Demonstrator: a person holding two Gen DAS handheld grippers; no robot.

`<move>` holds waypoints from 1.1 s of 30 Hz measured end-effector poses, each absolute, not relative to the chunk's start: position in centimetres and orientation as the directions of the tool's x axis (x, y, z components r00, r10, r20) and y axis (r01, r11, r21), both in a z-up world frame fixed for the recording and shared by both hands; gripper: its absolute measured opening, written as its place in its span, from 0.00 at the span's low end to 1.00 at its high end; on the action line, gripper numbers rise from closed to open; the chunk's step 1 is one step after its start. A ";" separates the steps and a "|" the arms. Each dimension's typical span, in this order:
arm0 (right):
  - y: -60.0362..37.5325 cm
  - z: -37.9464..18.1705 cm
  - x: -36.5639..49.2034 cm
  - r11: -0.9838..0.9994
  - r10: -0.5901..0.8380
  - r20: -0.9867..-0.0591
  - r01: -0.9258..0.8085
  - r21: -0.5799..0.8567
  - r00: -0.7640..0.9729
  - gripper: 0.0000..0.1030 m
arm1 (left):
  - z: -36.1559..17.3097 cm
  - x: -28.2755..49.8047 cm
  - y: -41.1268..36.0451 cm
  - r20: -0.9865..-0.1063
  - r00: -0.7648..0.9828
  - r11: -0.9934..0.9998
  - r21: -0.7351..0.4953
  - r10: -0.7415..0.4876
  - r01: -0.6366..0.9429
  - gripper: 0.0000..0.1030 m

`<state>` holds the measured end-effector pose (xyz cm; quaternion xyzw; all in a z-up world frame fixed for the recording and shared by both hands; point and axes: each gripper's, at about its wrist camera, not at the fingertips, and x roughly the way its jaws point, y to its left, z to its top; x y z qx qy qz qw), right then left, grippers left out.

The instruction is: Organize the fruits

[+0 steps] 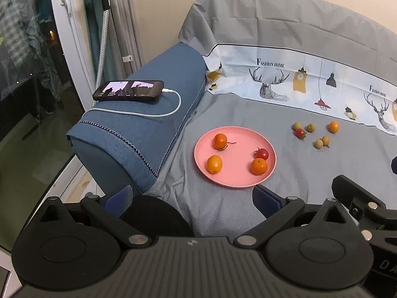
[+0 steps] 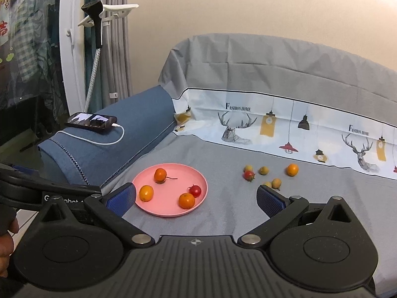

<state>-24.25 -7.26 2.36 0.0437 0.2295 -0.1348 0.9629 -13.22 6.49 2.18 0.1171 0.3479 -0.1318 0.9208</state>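
A pink plate [image 1: 238, 178] [image 2: 171, 208] lies on the grey sofa cover and holds three small oranges [image 1: 214, 164] [image 2: 146, 193] and a cherry tomato [image 1: 262, 153] [image 2: 195, 190]. To its right on the cover lie a loose orange [image 1: 334, 126] [image 2: 292, 169], a red tomato [image 1: 300, 133] [image 2: 249, 175] and several small yellow-green fruits [image 1: 318, 143] [image 2: 276, 183]. My left gripper [image 1: 192, 198] is open, close in front of the plate, with nothing between its fingers. My right gripper [image 2: 196, 198] is open too, its blue pads spread wide just short of the plate and the loose fruit.
A blue armrest [image 1: 139, 124] [image 2: 104, 149] stands left of the plate, with a phone [image 1: 129, 91] [image 2: 91, 121] on a white charging cable on top. The printed sheet covers the backrest [image 1: 285, 79] behind. The left gripper's body [image 2: 37, 188] reaches in at the right view's left edge.
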 end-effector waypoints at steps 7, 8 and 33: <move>-7.9 1.6 -23.8 0.960 -0.223 -0.477 0.277 0.045 0.850 0.99 | 1.3 -12.6 6.0 -0.701 0.696 0.933 0.128 -0.156 0.337 1.00; -8.0 1.4 -23.7 0.960 -0.221 -0.480 0.277 0.048 0.849 0.99 | 1.2 -12.6 5.9 -0.704 0.693 0.932 0.128 -0.156 0.339 1.00; -24.9 -7.3 -19.3 0.759 -0.417 -0.603 0.626 0.181 0.680 0.99 | -2.8 -1.1 -9.5 -0.824 0.530 0.892 0.072 -0.199 0.447 1.00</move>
